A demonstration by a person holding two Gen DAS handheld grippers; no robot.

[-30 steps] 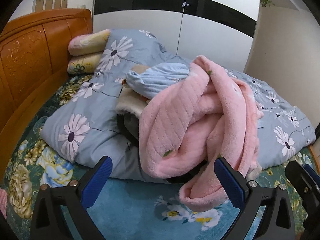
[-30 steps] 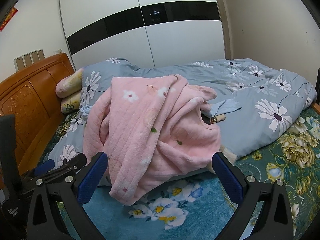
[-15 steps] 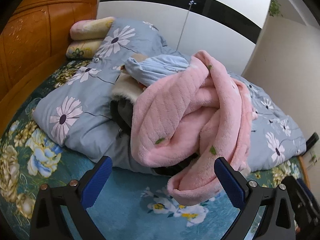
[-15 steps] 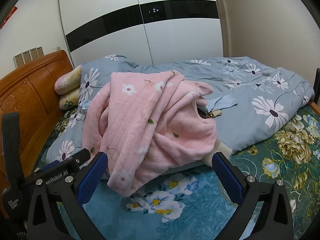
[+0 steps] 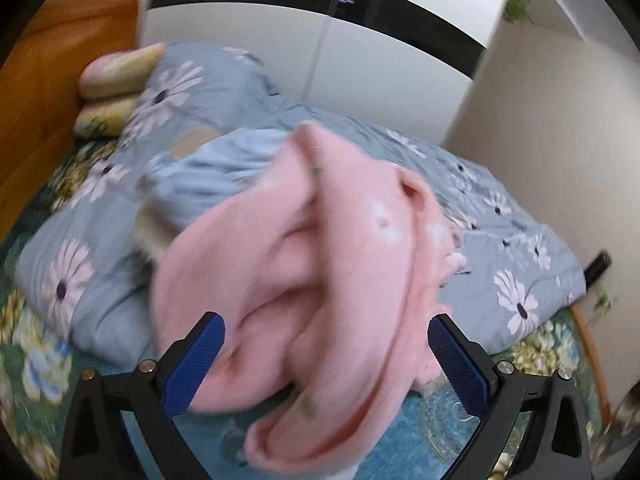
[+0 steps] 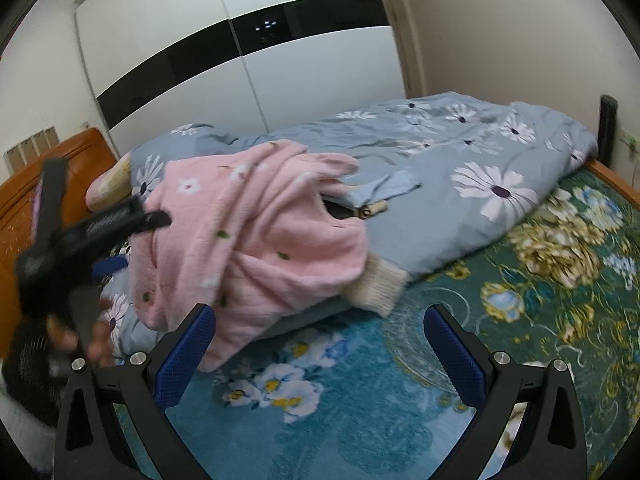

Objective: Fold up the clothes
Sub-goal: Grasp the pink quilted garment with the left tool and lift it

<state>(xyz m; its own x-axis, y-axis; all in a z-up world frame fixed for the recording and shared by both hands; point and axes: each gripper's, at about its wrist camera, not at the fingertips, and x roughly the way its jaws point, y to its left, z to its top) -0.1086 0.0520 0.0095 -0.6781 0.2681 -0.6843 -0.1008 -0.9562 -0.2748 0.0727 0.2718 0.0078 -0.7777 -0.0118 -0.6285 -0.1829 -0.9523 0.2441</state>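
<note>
A crumpled pink fleece garment (image 5: 320, 264) (image 6: 256, 240) tops a pile of clothes on the bed. My left gripper (image 5: 326, 364) is open and close against it, with pink fabric bulging between the wide jaws; that view is motion-blurred. In the right wrist view the left gripper (image 6: 152, 218) reaches the garment's left side, held by a hand (image 6: 92, 344). A light blue garment (image 5: 224, 168) (image 6: 388, 184) and a cream ribbed cuff (image 6: 376, 284) poke out from under the pink one. My right gripper (image 6: 318, 350) is open over the sheet, short of the pile.
A grey-blue daisy duvet (image 6: 496, 160) lies heaped behind the pile. The teal floral sheet (image 6: 560, 280) is bare at front and right. A wooden headboard (image 5: 48, 80) and two pillows (image 5: 116, 76) are at the left. White-and-black wardrobe doors (image 6: 280, 60) stand behind the bed.
My left gripper has moved forward into the pink garment, which now fills the space between its fingers. The right wrist view has tilted and shows the left gripper raised against the pile.
</note>
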